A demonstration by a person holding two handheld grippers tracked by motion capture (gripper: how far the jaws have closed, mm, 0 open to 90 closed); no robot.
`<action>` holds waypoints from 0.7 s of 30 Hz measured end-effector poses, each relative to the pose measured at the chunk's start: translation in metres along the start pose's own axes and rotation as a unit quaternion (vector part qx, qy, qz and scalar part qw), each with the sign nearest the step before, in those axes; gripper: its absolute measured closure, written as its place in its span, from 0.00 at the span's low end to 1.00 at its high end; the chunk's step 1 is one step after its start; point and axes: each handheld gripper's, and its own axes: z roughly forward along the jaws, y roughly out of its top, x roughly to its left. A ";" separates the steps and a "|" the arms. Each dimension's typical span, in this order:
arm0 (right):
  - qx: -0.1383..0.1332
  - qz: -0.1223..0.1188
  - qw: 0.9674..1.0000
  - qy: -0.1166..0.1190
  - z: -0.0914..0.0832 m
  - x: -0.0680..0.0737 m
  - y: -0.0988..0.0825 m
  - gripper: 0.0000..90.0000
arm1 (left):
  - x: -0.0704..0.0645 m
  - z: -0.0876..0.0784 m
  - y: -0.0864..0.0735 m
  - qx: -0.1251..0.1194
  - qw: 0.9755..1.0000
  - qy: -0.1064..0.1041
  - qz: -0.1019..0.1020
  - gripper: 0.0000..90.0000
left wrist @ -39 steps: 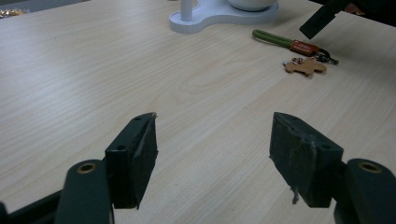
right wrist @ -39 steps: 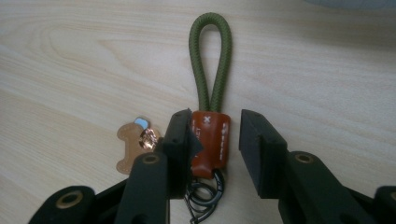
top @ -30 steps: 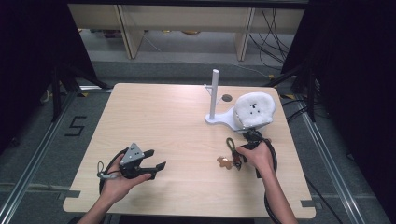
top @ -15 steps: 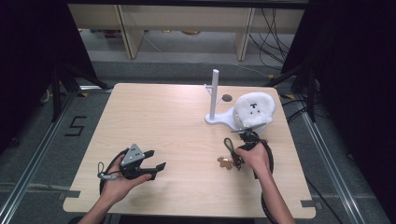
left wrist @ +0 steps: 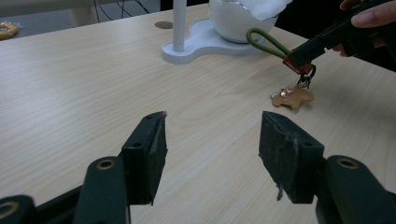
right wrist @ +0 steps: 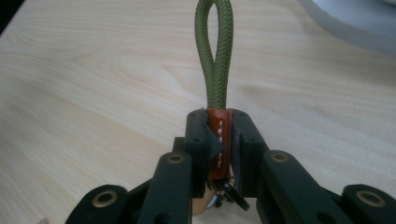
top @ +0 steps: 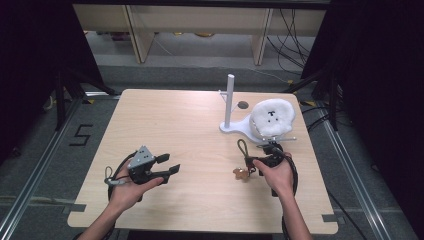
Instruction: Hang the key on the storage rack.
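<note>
A keychain with an olive-green cord loop (top: 243,146), an orange leather tab (right wrist: 218,135) and a small brown charm (top: 241,174) lies at the table's right. My right gripper (top: 252,161) is shut on the tab. In the right gripper view the loop (right wrist: 215,56) sticks straight out beyond the jaws of the right gripper (right wrist: 218,126). The charm (left wrist: 292,97) rests on the wood under the tab. My left gripper (top: 161,167) is held at the front left, open and empty. In its own view the left gripper (left wrist: 217,135) points toward the keychain.
A white stand with an upright post (top: 230,97) on a flat base (top: 234,127) stands behind the keychain. Beside it sits a white rounded form with a fluffy cover (top: 272,117). A round hole (top: 242,105) marks the tabletop (top: 175,120).
My right hand has drawn slightly back toward the front edge with the keychain in its grip. The left gripper has stayed where it was, open.
</note>
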 end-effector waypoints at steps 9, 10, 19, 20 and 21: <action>-0.116 -0.048 0.991 0.044 -0.008 0.016 -0.003 0.88 | 0.005 0.017 0.015 -0.005 1.000 -0.021 -0.014 0.52; -0.116 -0.048 0.991 0.044 -0.008 0.016 -0.003 0.88 | 0.005 0.019 0.017 -0.011 1.000 -0.023 -0.017 0.52; -0.157 -0.076 0.983 0.059 -0.009 0.025 -0.004 0.88 | 0.001 0.028 0.038 -0.043 0.998 -0.041 -0.013 0.57; -0.160 -0.076 0.982 0.061 -0.008 0.026 -0.004 0.88 | 0.001 0.030 0.040 -0.041 0.998 -0.042 -0.009 0.58; -0.162 -0.076 0.982 0.063 -0.008 0.026 -0.004 0.88 | 0.001 0.031 0.042 -0.041 0.998 -0.043 -0.008 0.58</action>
